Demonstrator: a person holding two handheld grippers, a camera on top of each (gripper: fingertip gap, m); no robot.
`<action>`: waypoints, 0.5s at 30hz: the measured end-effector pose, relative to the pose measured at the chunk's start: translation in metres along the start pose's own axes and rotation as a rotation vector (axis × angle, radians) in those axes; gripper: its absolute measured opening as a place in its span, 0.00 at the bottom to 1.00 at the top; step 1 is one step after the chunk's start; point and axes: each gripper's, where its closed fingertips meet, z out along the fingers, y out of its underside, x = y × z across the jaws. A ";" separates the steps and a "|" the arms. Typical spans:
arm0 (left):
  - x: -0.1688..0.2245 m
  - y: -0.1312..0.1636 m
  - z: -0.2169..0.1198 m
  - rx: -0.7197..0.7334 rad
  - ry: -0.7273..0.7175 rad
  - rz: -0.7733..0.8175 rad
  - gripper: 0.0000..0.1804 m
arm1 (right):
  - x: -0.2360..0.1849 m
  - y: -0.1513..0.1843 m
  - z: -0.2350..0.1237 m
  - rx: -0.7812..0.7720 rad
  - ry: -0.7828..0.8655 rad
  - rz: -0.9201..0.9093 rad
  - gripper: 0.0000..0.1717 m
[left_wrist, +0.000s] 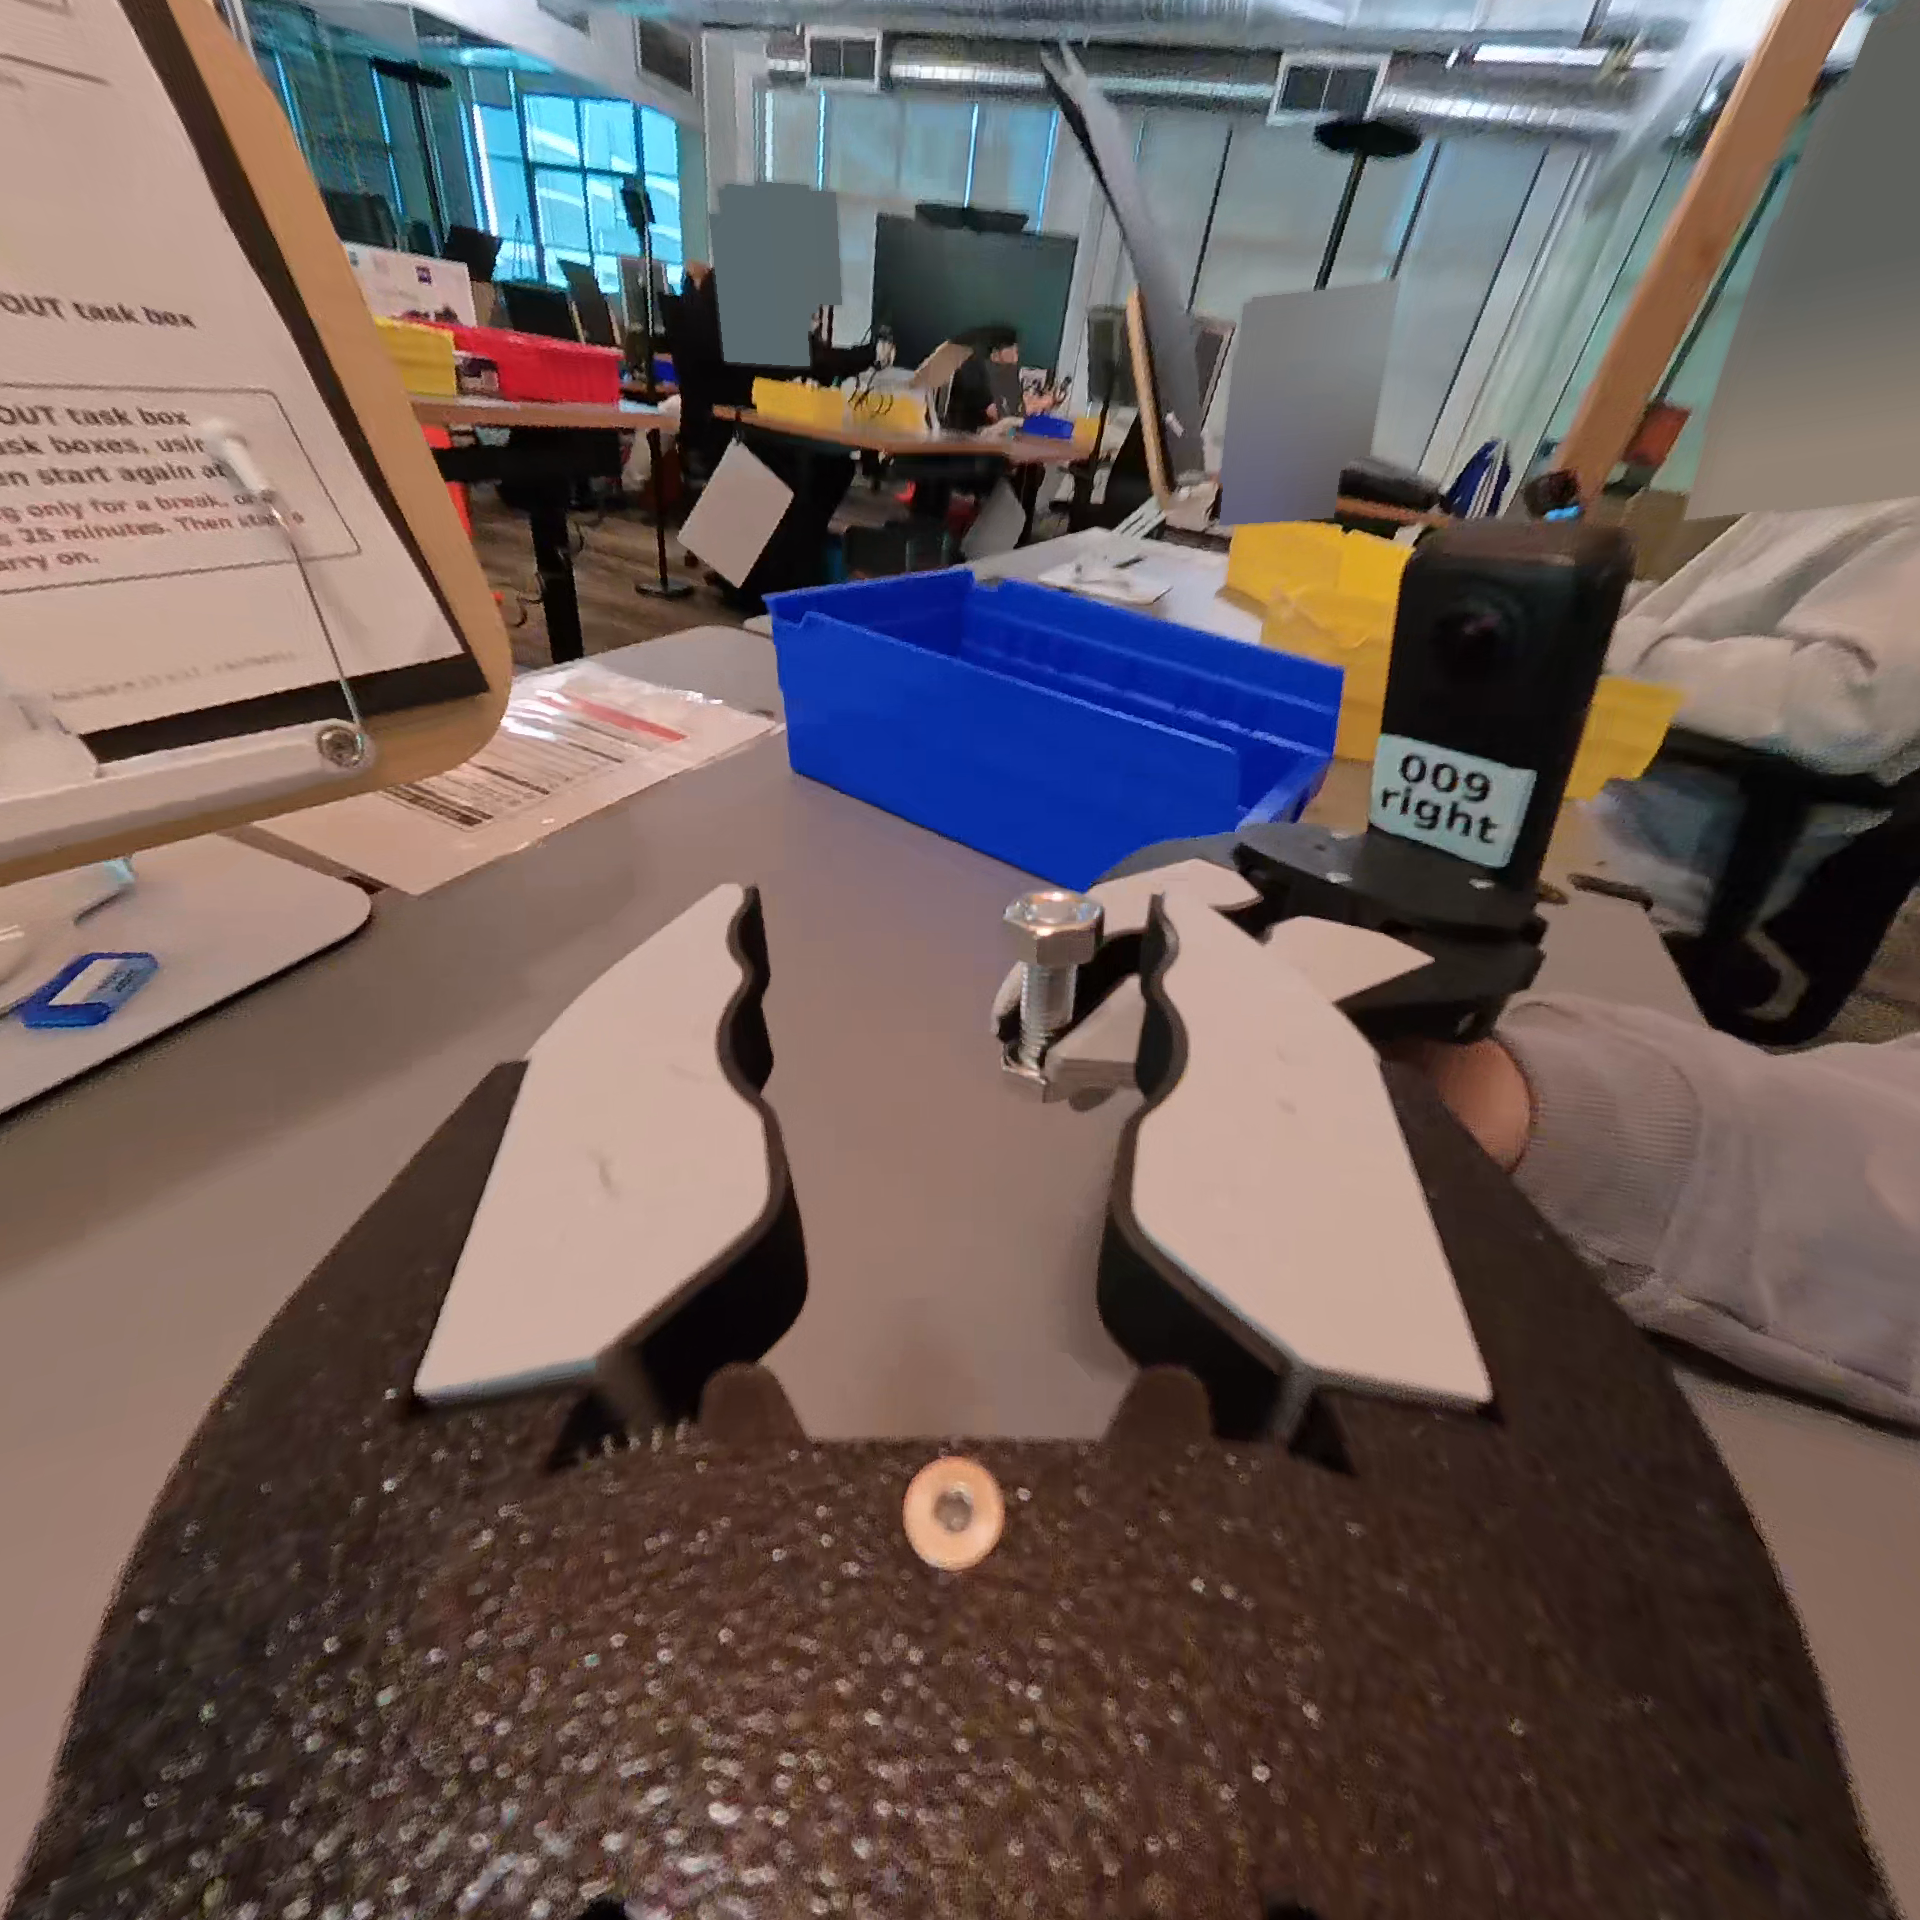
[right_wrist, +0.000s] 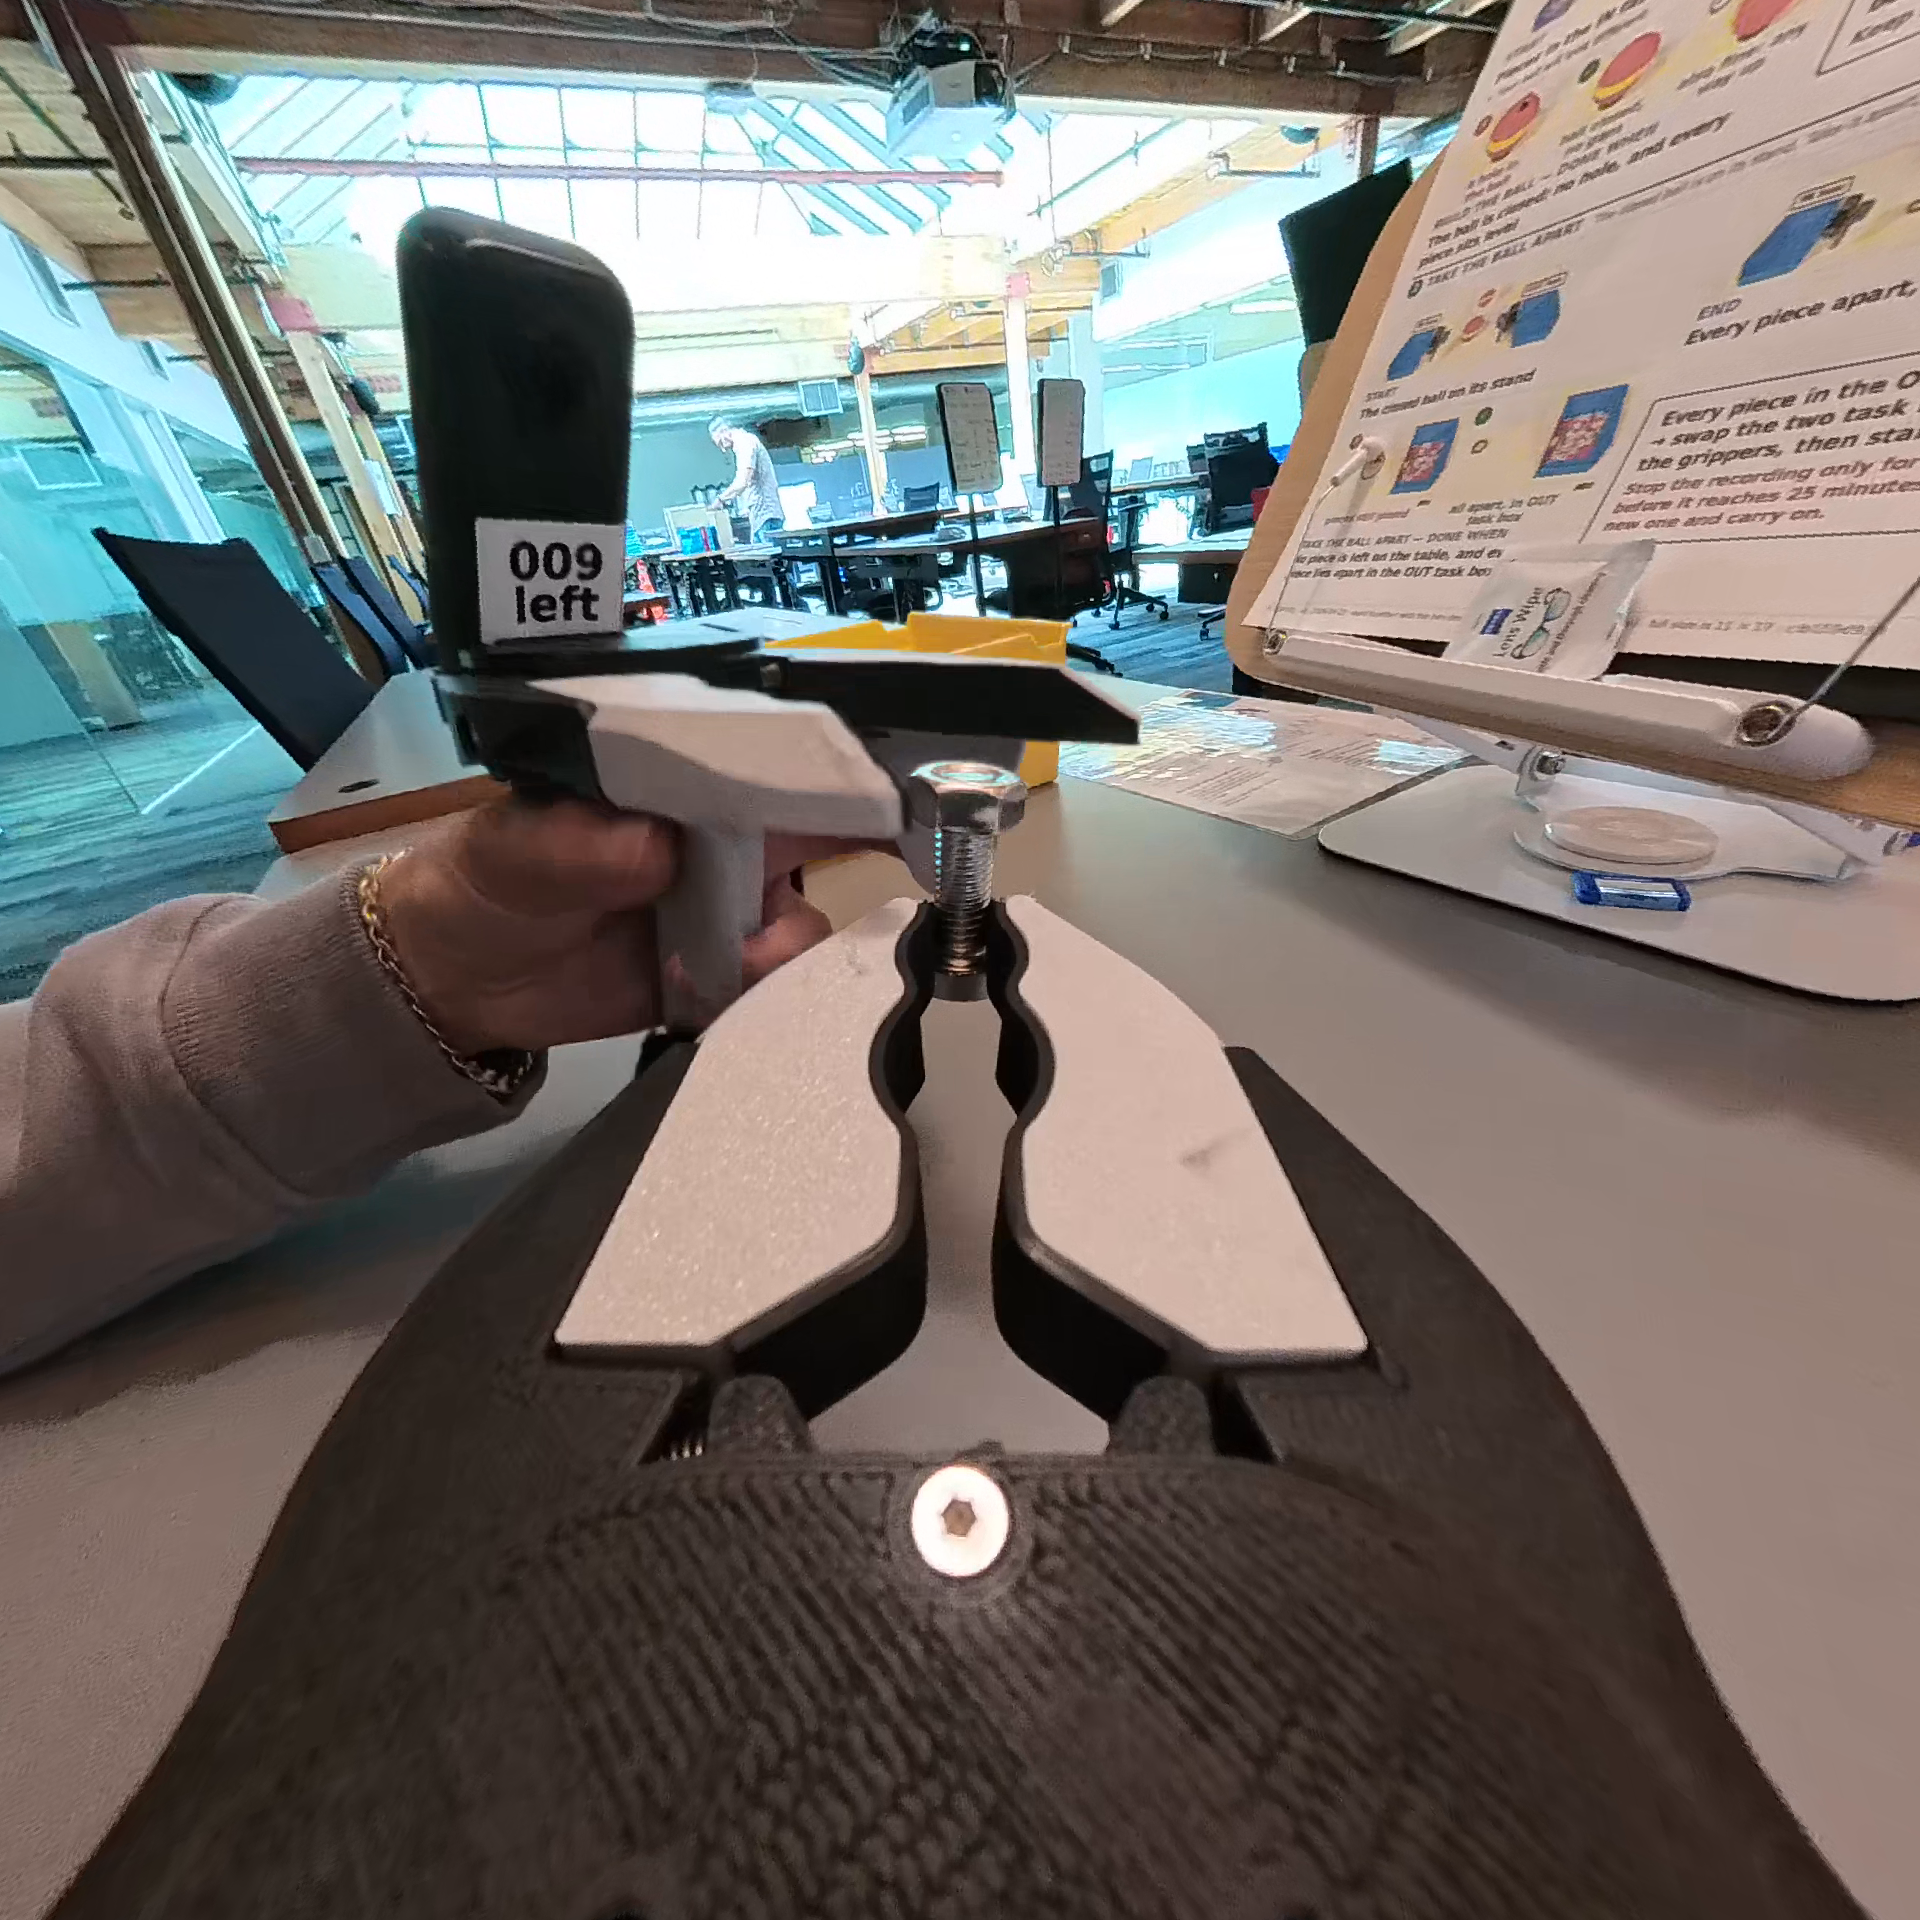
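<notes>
Grey table (left_wrist: 914, 831); blue bin (left_wrist: 1039, 727), laminated sheet (left_wrist: 582, 748), white stand base (right_wrist: 1621, 894) directly on it

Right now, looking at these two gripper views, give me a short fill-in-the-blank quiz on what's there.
1. The right gripper is clamped on the threaded shank of an upright silver ____.
2. The left gripper has its fingers ____.
3. The bin beyond the bolt is ____.

Missing words: bolt; open; blue

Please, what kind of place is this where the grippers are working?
Probably an open-plan office or lab workspace. Behind the grey table stand rows of desks with monitors and office chairs, under exposed ceiling ducts. Coloured parts bins, such as the blue bin, suggest workshop use.
</notes>
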 end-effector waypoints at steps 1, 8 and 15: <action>-0.002 0.002 0.001 -0.002 -0.020 0.003 0.38 | -0.001 -0.001 0.000 0.005 -0.002 0.000 0.05; -0.062 0.004 -0.035 0.023 -0.254 -0.065 0.31 | 0.011 -0.006 -0.007 0.030 0.028 0.037 0.05; -0.053 0.005 -0.028 0.049 -0.223 -0.032 0.35 | 0.011 -0.006 -0.006 0.016 0.026 0.031 0.05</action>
